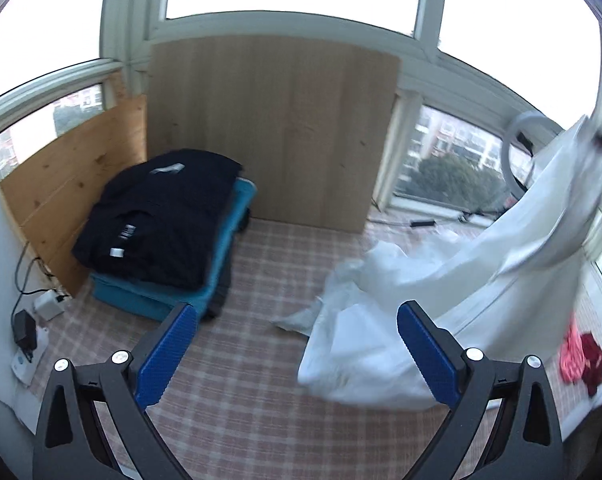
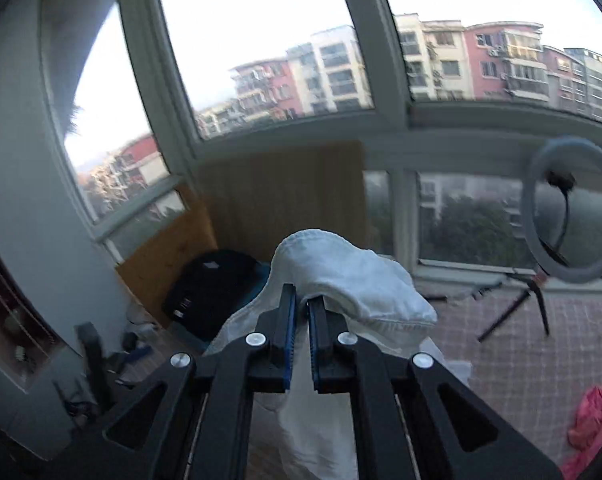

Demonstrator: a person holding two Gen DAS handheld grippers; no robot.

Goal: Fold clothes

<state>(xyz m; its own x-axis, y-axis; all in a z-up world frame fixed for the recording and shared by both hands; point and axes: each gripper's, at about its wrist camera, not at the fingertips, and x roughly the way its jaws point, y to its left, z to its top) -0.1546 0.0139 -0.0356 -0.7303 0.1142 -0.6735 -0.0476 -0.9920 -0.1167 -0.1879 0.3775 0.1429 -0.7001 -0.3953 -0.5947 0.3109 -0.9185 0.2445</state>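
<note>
White garment [image 1: 401, 280], clamped by one edge in the right gripper [image 2: 301, 312], trails onto the checked floor [image 1: 261, 264] beside the folded dark stack [image 1: 161, 216] and may slip while the left gripper [image 1: 297, 344] gapes empty.

Each claw [image 1: 291, 320] [image 2: 302, 300] has black triangular-cutout arms, silver screws and blue ribbed pads [image 1: 167, 354].

The white garment [image 1: 441, 280] is motion-blurred at its raised end, near the frame's right edge. The teal folded item [image 1: 221, 256] lies mostly hidden under the black folded clothes [image 1: 161, 216].
</note>
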